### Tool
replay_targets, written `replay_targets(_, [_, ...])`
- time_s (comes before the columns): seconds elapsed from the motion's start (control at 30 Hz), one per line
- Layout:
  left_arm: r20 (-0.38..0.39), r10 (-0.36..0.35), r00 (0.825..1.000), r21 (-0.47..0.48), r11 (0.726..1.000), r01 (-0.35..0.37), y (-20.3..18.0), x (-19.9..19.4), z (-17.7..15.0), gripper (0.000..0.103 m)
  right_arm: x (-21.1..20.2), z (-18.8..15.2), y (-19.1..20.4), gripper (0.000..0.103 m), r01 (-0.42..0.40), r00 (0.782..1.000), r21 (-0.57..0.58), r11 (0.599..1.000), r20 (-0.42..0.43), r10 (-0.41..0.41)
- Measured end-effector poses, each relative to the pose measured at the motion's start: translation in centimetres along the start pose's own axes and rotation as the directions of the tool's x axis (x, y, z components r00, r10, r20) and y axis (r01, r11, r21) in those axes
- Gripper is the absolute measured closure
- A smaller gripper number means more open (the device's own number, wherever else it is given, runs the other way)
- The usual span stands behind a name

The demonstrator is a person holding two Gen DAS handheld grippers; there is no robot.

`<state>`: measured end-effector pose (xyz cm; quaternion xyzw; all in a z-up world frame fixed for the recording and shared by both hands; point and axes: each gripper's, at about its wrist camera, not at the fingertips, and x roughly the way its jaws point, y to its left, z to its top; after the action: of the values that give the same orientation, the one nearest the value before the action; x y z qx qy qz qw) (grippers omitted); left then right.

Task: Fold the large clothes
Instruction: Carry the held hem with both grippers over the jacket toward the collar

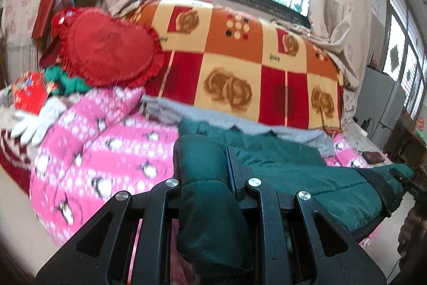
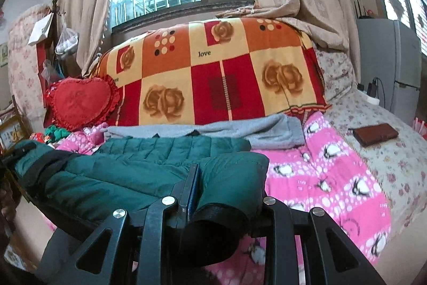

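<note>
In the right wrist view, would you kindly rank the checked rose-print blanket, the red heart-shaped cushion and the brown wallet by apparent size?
1. Checked rose-print blanket
2. Red heart-shaped cushion
3. Brown wallet

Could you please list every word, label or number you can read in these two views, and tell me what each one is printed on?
"love": printed in dark letters on the red, orange and cream rose-patterned blanket, on a cream square near its top; it repeats at the blanket's left edge, partly hidden.
"love": the same blanket in the left wrist view, twice, blurred but legible.
Red heart-shaped frilled cushion: faint stitched marks, too blurred to read.
Dark green quilted jacket: no readable text.
</note>
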<state>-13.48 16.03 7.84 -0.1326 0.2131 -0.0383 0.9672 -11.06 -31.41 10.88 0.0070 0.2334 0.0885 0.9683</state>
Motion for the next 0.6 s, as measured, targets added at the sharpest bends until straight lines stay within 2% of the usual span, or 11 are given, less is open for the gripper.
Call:
replay_targets(0.13, [0.02,-0.001,1.0,-0.01,1.0,0.001,-0.2,2.1,2.3,0.086,3.3,1.2,-0.6,0.077,-0.013,1.0,0.025,1.0,-0.01,0.013])
replay_targets(0.3, [-0.009,0.005,1.0,-0.059,0.998,-0.006,0.4,6.7,5.1,0.086,8.6,3.4,-1.0,0.077,-0.009,0.999,0.047,0.999,-0.041,0.011])
replay_targets(0.43, [-0.059,0.012,0.998,-0.086,0.996,-0.017,1.0,12.0,7.4,0.086,13.7,5.6,-1.7,0.077,0.008,0.996,0.065,0.998,-0.092,-0.002])
replay_targets(0.6, [-0.158,0.064,0.985,-0.036,0.997,-0.07,1.4,20.5,8.8,0.086,21.3,7.5,-2.8,0.077,0.051,0.985,0.1,0.994,-0.167,-0.033])
